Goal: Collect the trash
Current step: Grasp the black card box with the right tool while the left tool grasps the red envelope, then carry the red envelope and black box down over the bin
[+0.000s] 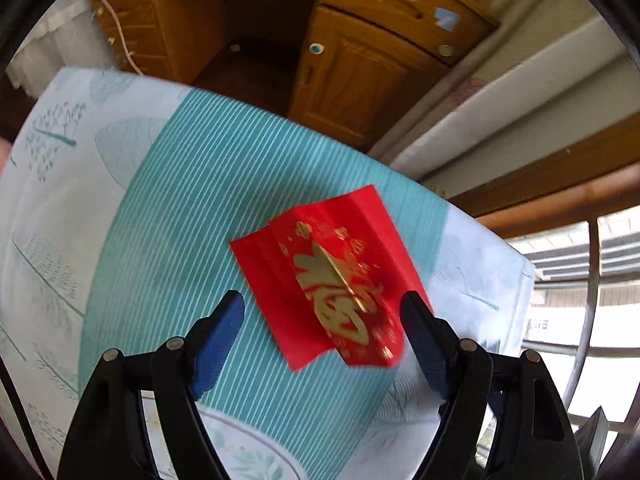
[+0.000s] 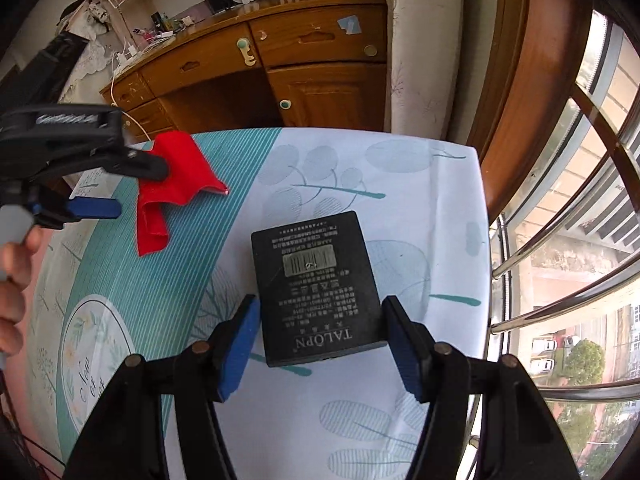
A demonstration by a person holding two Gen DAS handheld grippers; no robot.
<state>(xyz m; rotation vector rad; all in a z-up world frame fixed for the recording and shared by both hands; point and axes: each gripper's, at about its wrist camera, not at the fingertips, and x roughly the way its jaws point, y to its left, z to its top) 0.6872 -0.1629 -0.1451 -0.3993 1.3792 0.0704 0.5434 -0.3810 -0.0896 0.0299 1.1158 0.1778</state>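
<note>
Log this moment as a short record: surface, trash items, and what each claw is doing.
surface: table under a teal and white tablecloth
item 1: creased red envelope with gold print, lying on the teal stripes
item 2: black box, label side up, on the white part
left claw: open above the red envelope, not gripping
right claw: jaws either side of the black box's near end, grip unclear

Reads "TALOPN" in pale capitals, upside down, on the black box (image 2: 318, 288) at frame centre, under a barcode label and illegible small print. Shows cursive "New" on the tablecloth (image 2: 420, 200), lower left.
</note>
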